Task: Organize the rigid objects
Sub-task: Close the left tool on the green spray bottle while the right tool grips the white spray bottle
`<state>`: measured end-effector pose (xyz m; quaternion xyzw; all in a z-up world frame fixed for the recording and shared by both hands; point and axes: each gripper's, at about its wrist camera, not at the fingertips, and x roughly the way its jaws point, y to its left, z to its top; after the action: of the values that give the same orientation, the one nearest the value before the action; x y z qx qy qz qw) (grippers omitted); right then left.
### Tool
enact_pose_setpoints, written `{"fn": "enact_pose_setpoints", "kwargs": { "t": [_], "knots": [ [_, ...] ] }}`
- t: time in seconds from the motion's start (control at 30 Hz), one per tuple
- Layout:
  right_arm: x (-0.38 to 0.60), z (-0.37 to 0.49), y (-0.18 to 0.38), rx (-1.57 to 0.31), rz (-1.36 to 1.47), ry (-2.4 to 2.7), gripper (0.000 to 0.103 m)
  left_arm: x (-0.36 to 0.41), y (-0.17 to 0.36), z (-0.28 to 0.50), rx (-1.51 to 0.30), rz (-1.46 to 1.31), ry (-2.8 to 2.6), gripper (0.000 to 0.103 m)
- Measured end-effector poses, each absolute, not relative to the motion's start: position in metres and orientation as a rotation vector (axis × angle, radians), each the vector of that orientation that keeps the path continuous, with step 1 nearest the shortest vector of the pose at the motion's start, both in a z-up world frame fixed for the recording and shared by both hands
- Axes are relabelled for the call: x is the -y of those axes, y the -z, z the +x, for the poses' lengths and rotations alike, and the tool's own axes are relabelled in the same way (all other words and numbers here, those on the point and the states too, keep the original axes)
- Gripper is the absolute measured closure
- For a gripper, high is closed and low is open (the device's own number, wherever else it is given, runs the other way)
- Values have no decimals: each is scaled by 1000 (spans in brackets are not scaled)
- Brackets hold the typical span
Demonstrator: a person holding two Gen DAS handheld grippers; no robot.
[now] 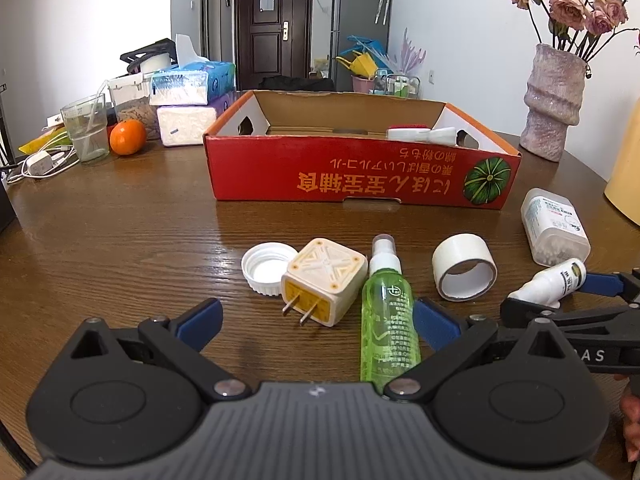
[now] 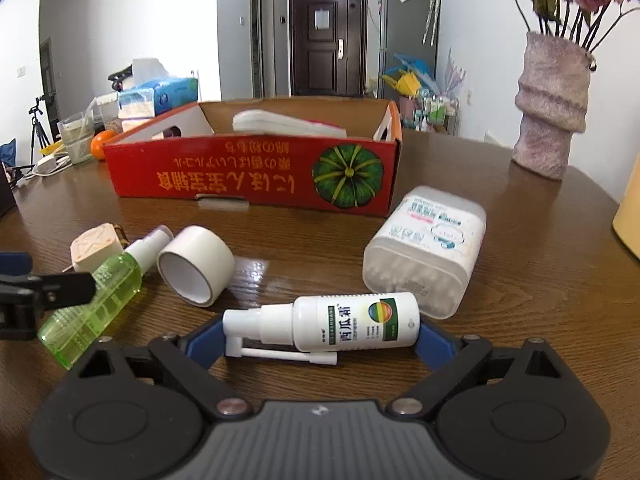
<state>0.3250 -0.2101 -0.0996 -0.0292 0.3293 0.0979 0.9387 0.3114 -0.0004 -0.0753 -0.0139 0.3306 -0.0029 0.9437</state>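
Left gripper (image 1: 318, 322) open astride green spray bottle (image 1: 388, 320). Right gripper (image 2: 318, 338) open, white nasal spray bottle (image 2: 340, 326) lying between its fingers; red cardboard box (image 2: 256, 180) at twelve o'clock.

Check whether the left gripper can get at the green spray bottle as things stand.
Probably yes. The green bottle lies flat on the table, its base already between the open fingers of the left gripper. The plug sits close on its left and could get caught in the same grip.
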Motion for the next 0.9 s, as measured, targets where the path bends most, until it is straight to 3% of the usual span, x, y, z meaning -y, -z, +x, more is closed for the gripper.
{"fn": "enact_pose_setpoints", "kwargs": {
  "t": [0.33, 0.6, 0.77, 0.9],
  "knots": [
    [215, 308, 86, -588, -55, -132, 6, 14, 80, 314, -689, -45, -21, 1],
    [229, 298, 75, -550, 2, -95, 6, 31, 87, 323, -734, -35, -51, 28],
    [228, 295, 74, -546, 6, -109, 6, 42, 89, 323, -730, -8, -66, 50],
    [226, 292, 73, -539, 6, -118, 6, 48, 88, 322, -720, 6, -39, 59]
  ]
}}
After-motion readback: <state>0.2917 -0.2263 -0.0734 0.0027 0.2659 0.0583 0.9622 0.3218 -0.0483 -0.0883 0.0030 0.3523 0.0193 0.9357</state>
